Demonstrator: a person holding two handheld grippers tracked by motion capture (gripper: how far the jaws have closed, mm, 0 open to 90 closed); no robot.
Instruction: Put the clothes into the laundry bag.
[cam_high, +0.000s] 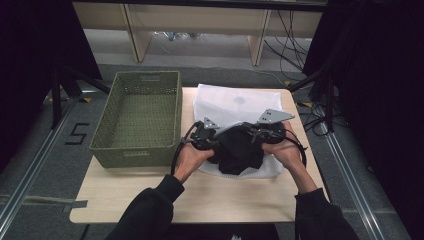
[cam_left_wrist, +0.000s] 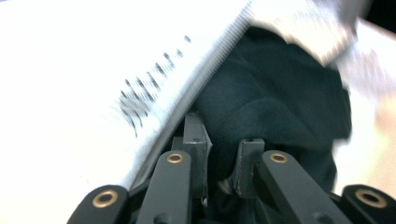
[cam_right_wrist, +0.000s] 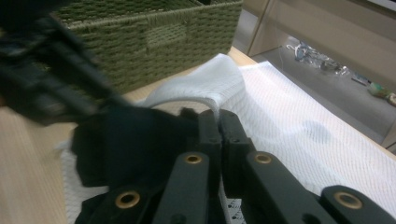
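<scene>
The green woven basket (cam_high: 137, 116) is walling off the bench's (cam_high: 150, 195) left side, while bare wood along the near edge is lying open for passing.

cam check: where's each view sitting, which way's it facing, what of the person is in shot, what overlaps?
High view: above the person's side, facing forward and down; table, basket, forearms, both claws.
Left gripper view: on left claw, facing black cloth.
Right gripper view: on right claw, facing basket.
All share: black cloth, white bag.
</scene>
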